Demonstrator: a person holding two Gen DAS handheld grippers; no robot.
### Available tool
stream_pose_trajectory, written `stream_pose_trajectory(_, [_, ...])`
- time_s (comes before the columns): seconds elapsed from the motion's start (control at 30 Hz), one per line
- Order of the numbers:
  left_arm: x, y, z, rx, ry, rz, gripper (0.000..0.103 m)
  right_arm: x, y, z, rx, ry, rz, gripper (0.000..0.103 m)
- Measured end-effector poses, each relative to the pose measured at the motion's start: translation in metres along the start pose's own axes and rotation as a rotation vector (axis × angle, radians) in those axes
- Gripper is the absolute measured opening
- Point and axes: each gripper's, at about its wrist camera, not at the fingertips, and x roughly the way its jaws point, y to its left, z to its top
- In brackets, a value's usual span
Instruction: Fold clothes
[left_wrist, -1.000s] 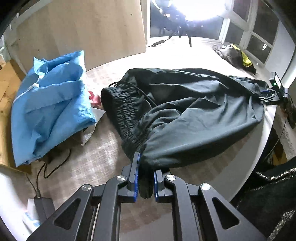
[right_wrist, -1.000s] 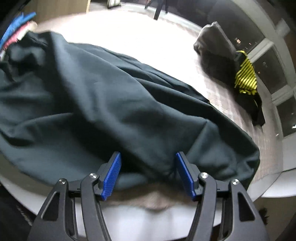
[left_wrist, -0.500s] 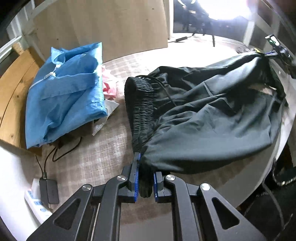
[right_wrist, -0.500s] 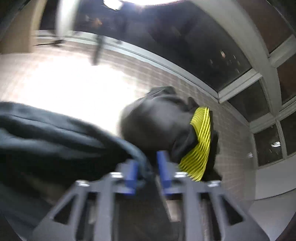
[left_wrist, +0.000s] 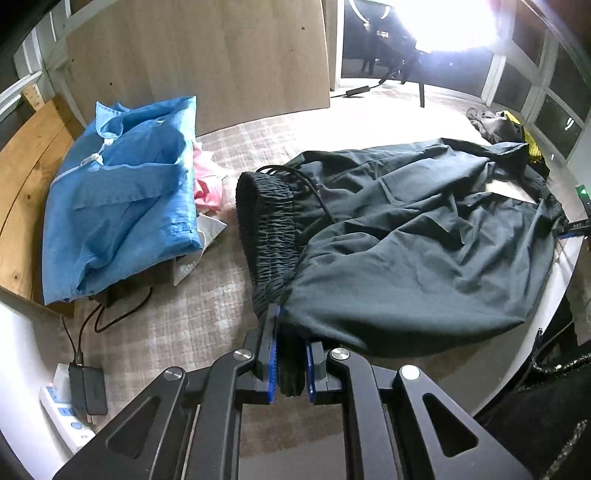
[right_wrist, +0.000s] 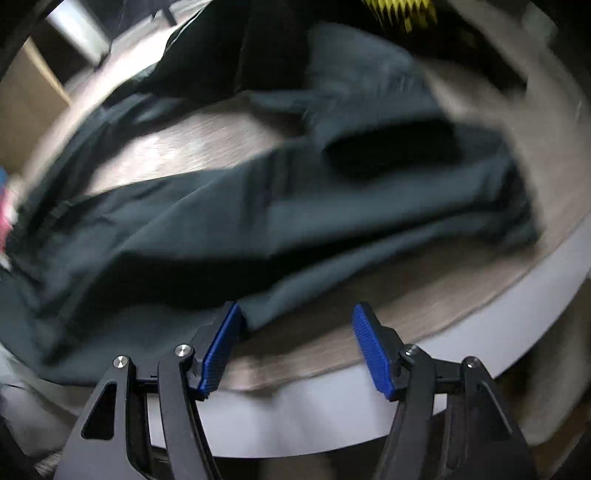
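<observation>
trousers (left_wrist: 417, 254) pinched in left gripper (left_wrist: 290, 363), right gripper (right_wrist: 295, 347) spread beside hem

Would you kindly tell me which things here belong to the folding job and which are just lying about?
Part of the job:
dark trousers
left gripper, clamped on their waistband
right gripper, open

Lying about:
blue garment
pink cloth
power strip
yellow and black garment
</observation>
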Motion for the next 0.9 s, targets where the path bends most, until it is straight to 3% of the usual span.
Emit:
stream_pose_trajectory(0.03, [-0.001,0.0,0.0,0.005,-0.003,-0.004,0.01,0.003,0.0,-0.005,0.042,0.003,0.047,0.062])
stream_pose_trajectory(0.17, [-0.003,-0.001,-0.002,0.024,-0.017,-0.022,0.01,0.006,0.0,-0.001,0.12,-0.009,0.078,0.063])
stream_pose_trajectory(0.33, [-0.004,0.001,-0.006,0.048,-0.027,-0.049,0.01,0.005,0.006,-0.004,0.188,-0.021,0.112,0.063])
stream_pose_trajectory(0.37, [-0.004,0.002,-0.006,0.047,-0.03,-0.055,0.01,0.009,0.013,-0.003,0.179,-0.011,0.084,0.065])
stream_pose_trajectory(0.43, [-0.002,0.003,-0.007,0.05,-0.036,-0.063,0.01,0.011,0.037,-0.002,0.089,-0.04,-0.025,0.054])
stream_pose_trajectory(0.47, [-0.001,0.003,-0.007,0.051,-0.04,-0.068,0.01,0.009,0.042,-0.003,0.073,-0.052,-0.021,0.013])
stream_pose_trajectory(0.5, [-0.003,0.005,-0.007,0.043,-0.054,-0.065,0.01,0.008,0.048,-0.003,0.057,-0.064,-0.016,0.003])
stream_pose_trajectory(0.53, [-0.004,0.006,-0.007,0.033,-0.069,-0.06,0.009,0.006,0.053,-0.003,0.041,-0.076,-0.011,0.003])
stream_pose_trajectory(0.57, [-0.007,0.009,-0.007,0.015,-0.084,-0.058,0.009,-0.001,0.048,-0.005,0.087,-0.111,0.082,0.002])
stream_pose_trajectory(0.63, [-0.017,0.015,-0.007,-0.046,-0.136,-0.073,0.009,-0.02,0.038,-0.008,0.15,-0.175,0.148,0.002])
stream_pose_trajectory(0.73, [-0.041,0.021,-0.007,-0.117,-0.224,-0.079,0.009,-0.076,0.012,-0.01,0.274,-0.325,0.336,0.002])
stream_pose_trajectory(0.9, [-0.114,0.029,0.005,-0.197,-0.419,-0.079,0.008,-0.215,0.009,-0.018,0.206,-0.68,0.4,0.002])
